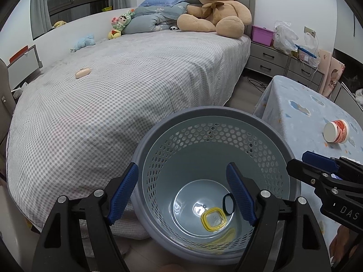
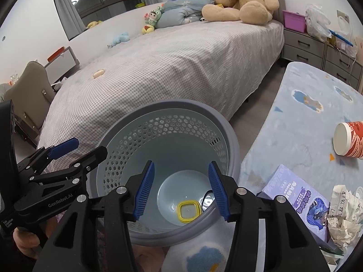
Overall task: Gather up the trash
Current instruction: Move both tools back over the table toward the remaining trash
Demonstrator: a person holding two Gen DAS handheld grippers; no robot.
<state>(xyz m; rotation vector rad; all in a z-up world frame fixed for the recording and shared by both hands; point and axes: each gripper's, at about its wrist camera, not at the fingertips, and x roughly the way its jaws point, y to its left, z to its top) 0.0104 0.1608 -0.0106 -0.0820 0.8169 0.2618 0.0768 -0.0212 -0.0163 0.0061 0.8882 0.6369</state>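
Here, a bedroom: a bed with a grey checked cover fills the left and centre, with a large teddy bear and folded bedding at its head. Grey drawers stand against the far wall. Beside the bed, on the floor, sits a grey perforated bin; a yellow-rimmed lid and a dark ring lie at its bottom. To the right is a tabletop covered in pale blue cloth, carrying a tipped red-and-white paper cup, a purple box and crumpled paper. The left tongs gape wide above the bin, holding nothing. The right tongs stand partly open over the bin, also empty.
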